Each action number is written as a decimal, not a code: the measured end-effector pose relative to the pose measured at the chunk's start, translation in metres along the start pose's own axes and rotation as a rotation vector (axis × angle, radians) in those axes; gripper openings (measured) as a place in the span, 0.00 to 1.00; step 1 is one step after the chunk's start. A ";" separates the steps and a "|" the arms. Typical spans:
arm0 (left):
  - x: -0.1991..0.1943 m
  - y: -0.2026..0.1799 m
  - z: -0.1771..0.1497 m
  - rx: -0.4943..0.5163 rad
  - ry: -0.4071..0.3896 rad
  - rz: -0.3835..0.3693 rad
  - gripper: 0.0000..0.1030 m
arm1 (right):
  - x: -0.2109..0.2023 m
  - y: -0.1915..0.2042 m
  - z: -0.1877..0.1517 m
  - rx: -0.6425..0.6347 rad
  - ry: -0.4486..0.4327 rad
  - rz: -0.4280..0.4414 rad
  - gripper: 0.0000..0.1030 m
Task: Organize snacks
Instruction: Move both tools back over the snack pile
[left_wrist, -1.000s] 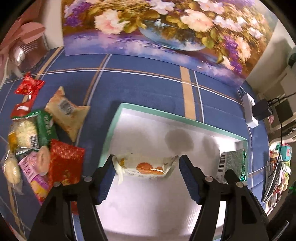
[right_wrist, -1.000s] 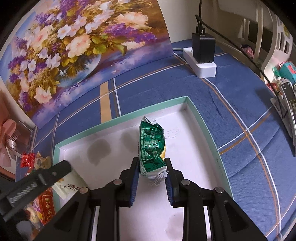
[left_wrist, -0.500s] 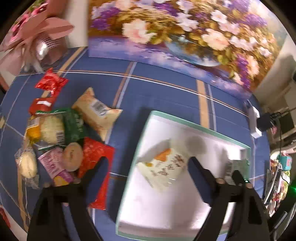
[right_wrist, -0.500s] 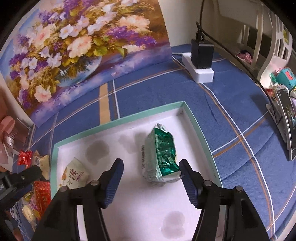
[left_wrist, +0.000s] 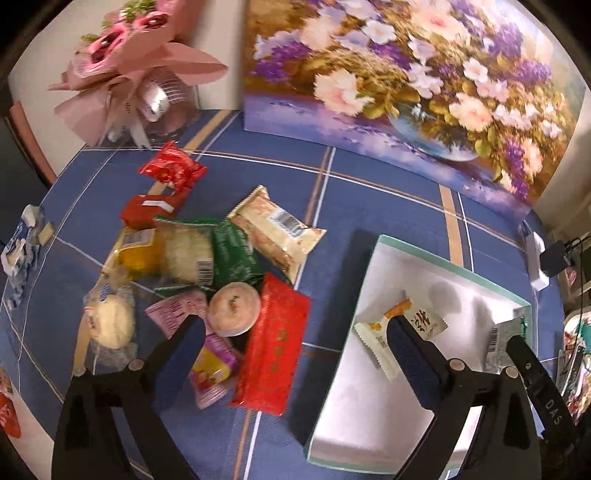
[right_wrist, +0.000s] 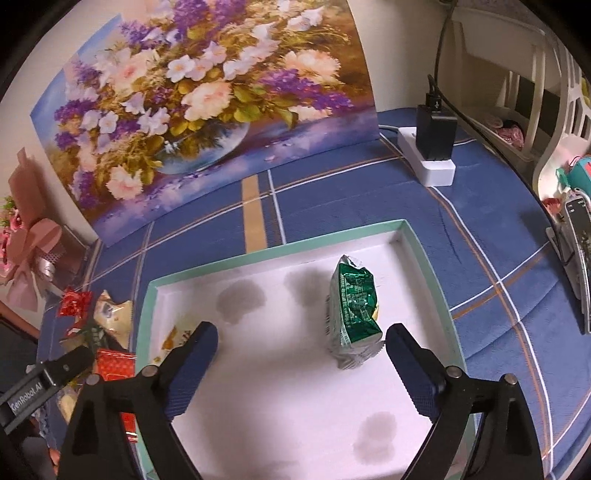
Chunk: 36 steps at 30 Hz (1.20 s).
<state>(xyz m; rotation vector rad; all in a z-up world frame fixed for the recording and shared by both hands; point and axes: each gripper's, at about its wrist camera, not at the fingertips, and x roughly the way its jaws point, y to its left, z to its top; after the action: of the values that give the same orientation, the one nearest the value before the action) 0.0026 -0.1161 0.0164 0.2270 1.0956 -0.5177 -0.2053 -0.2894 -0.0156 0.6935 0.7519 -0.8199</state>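
Note:
A white tray with a teal rim (left_wrist: 373, 258) lies on the blue cloth. In it are a white snack packet with orange print (left_wrist: 424, 321) and a green foil packet (left_wrist: 498, 339). My left gripper (left_wrist: 295, 363) hangs above the tray's left edge with its jaws opening and nothing between them. Left of the tray is a pile of snacks: a red packet (left_wrist: 273, 350), a round pastry (left_wrist: 232, 308) and a beige packet (left_wrist: 277, 232). My right gripper (right_wrist: 303, 365) is over the tray (right_wrist: 258, 254), jaws opening. The green packet (right_wrist: 354, 306) lies free just ahead of its right finger.
A flower painting (right_wrist: 207, 107) leans on the wall behind the tray. A white power strip with a black charger (right_wrist: 432, 147) sits at the back right. A pink bouquet (left_wrist: 140, 74) stands at the back left. A phone (right_wrist: 580, 251) lies on the right.
Both grippers have opened and let go of their packets, which now lie in the tray. The left gripper has drawn leftward and up toward the snack pile; the right has risen slightly.

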 end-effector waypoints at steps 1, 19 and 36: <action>-0.004 0.003 -0.001 -0.009 -0.003 -0.006 0.96 | 0.000 0.001 -0.001 0.004 0.006 0.014 0.92; -0.024 0.085 -0.010 -0.081 -0.027 0.199 0.96 | -0.009 0.040 -0.013 -0.018 0.020 0.125 0.91; -0.027 0.207 -0.004 -0.361 -0.034 0.191 0.99 | -0.002 0.109 -0.036 -0.135 0.039 0.197 1.00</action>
<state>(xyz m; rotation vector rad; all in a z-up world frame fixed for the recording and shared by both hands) 0.0945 0.0711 0.0225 0.0056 1.1014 -0.1475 -0.1263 -0.2064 -0.0071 0.6522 0.7541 -0.5721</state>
